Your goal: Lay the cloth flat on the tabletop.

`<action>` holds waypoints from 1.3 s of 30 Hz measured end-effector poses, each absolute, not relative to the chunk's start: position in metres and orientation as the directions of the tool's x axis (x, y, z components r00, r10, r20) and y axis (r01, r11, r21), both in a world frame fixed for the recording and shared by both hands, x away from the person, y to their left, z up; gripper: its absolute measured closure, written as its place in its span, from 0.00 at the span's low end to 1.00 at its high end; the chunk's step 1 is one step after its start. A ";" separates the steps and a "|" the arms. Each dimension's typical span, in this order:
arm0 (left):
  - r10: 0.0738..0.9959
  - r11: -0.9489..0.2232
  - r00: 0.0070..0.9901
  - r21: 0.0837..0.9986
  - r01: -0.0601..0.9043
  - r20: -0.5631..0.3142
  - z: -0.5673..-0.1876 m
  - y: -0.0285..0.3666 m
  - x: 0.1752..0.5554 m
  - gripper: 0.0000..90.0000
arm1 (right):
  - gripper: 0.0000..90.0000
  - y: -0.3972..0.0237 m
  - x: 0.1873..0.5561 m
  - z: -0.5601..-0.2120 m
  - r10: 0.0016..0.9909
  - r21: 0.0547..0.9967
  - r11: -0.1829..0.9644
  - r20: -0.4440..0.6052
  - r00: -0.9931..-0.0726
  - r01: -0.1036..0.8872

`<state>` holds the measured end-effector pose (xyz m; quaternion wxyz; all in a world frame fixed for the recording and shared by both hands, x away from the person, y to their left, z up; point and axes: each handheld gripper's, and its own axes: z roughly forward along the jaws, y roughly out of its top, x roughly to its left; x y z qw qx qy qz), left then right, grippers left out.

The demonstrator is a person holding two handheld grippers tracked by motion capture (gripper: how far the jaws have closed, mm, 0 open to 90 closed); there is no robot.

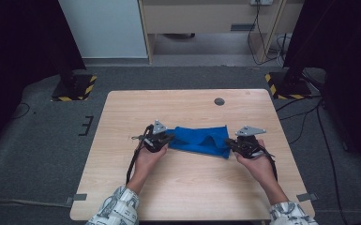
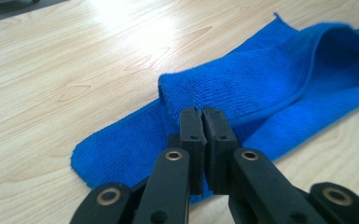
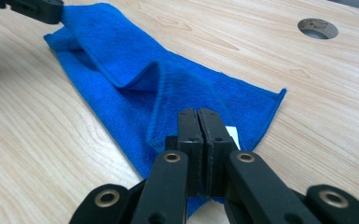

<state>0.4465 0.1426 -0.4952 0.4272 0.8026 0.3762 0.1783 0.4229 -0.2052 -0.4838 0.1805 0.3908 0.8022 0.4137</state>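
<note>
Seemingly pinched, blue cloth [image 1: 201, 139] between left tool [image 1: 168, 138], right tool [image 1: 228, 144]

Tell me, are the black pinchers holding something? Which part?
Yes. Each tool pinches the blue cloth: the left tool grips a raised fold at its left end, the right tool a fold at its right end.

Overhead light is hitting the table [image 1: 187, 187] evenly in the high view, while the corners at 10 and 2 o'clock are falling into near-black. Glare is blowing out the wood at 12 o'clock in the left gripper view. Both gripper views are staying sharp mid-frame, softening toward the far edges. Blue cloth [image 2: 261, 88] is casting only faint, soft shadows.
</note>
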 end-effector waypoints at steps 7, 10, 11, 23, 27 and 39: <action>0.739 -0.340 0.671 0.831 0.441 -0.054 -0.487 0.149 0.429 0.97 | 0.98 -0.218 0.409 -0.477 0.769 0.823 0.323 0.059 -0.637 0.467; 0.734 -0.334 0.676 0.837 0.433 -0.056 -0.481 0.153 0.418 0.97 | 0.98 -0.224 0.403 -0.474 0.765 0.831 0.311 0.068 -0.640 0.460; 0.733 -0.333 0.677 0.838 0.432 -0.058 -0.480 0.154 0.415 0.97 | 0.98 -0.225 0.400 -0.473 0.764 0.833 0.307 0.072 -0.641 0.460; 0.711 -0.348 0.701 0.837 0.423 -0.059 -0.472 0.167 0.371 0.97 | 0.98 -0.226 0.370 -0.468 0.733 0.849 0.298 0.088 -0.674 0.436; 0.718 -0.346 0.694 0.836 0.426 -0.057 -0.472 0.174 0.361 0.97 | 0.98 -0.224 0.359 -0.468 0.724 0.852 0.296 0.095 -0.684 0.432; 0.753 -0.320 0.655 0.835 0.448 -0.064 -0.470 0.210 0.347 0.97 | 0.98 -0.200 0.348 -0.470 0.667 0.850 0.330 0.099 -0.739 0.412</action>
